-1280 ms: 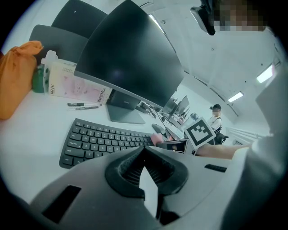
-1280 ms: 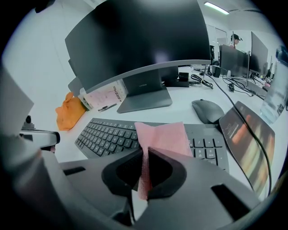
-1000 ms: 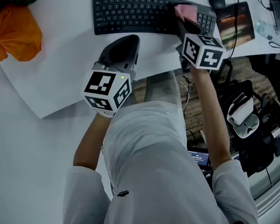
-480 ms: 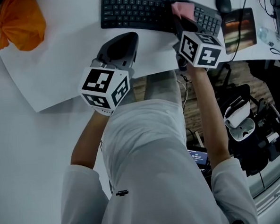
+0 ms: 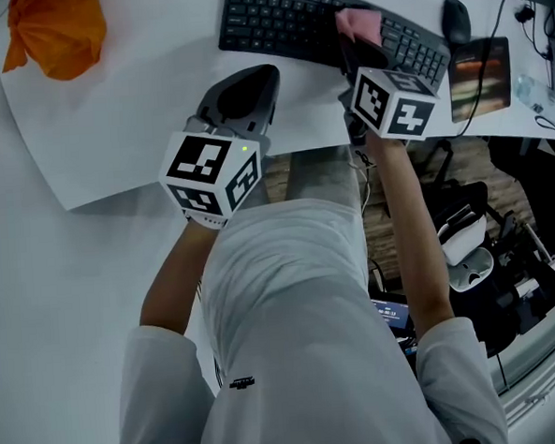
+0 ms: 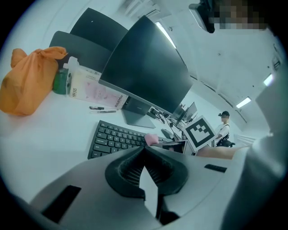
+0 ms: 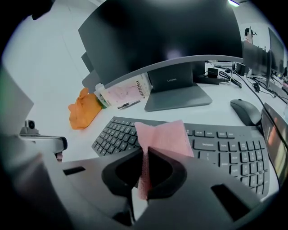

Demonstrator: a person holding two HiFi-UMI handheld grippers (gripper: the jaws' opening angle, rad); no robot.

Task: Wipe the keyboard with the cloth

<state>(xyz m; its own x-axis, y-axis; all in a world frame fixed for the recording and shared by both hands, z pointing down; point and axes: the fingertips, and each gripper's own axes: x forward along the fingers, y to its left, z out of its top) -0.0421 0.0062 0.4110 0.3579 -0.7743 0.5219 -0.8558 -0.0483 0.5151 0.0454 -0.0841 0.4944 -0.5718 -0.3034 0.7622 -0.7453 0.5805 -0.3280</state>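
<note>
Right, my right gripper is clamped on the pink cloth, its flap fanned over the middle of the keyboard at upper centre so it can drag across keys. Free keys run both ways, with the mouse near the right edge. My left gripper hangs pinched together, empty, clear of the keys.

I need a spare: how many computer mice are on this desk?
1: the dark mouse just off the right end of the keyboard. Others could be hidden out of view.
</note>
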